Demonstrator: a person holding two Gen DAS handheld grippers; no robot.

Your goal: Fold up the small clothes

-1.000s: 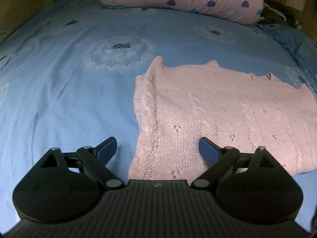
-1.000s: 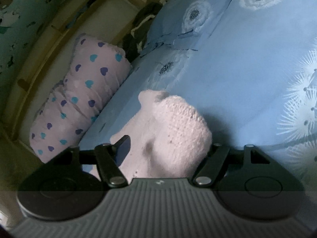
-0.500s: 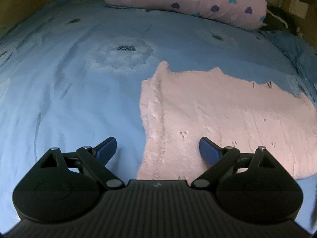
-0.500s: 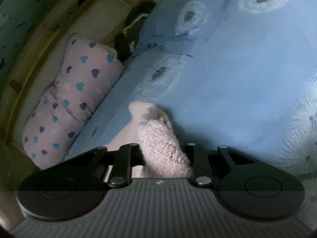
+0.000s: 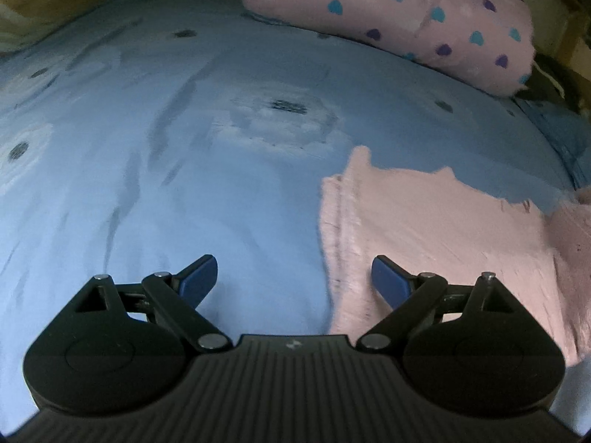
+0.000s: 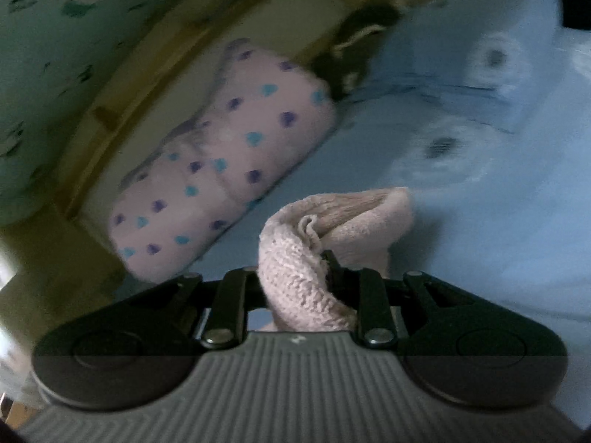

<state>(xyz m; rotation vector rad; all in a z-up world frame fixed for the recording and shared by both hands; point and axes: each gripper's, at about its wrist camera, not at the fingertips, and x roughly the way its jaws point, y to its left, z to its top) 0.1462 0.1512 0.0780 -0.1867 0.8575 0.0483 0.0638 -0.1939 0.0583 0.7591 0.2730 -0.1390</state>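
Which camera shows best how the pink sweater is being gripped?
The right wrist view: the right gripper is shut on a bunched edge of the sweater. The left wrist view shows only its blurred body lying on the bed.

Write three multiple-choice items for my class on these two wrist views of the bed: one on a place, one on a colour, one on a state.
1. Where does the heart-print pillow lie?
A. at the far edge of the bed sheet
B. on top of the knitted sweater
C. between the left hand-held gripper fingers

2. What colour is the knitted sweater?
A. green
B. pale pink
C. black

3. What state is the right hand-held gripper in?
A. wide open, empty
B. out of view
C. shut on the knitted sweater

Answers: 1 A, the pillow sits beyond the sweater at the sheet's far side. 2 B, the knit is pale pink in both views. 3 C, bunched knit is pinched between its fingers.
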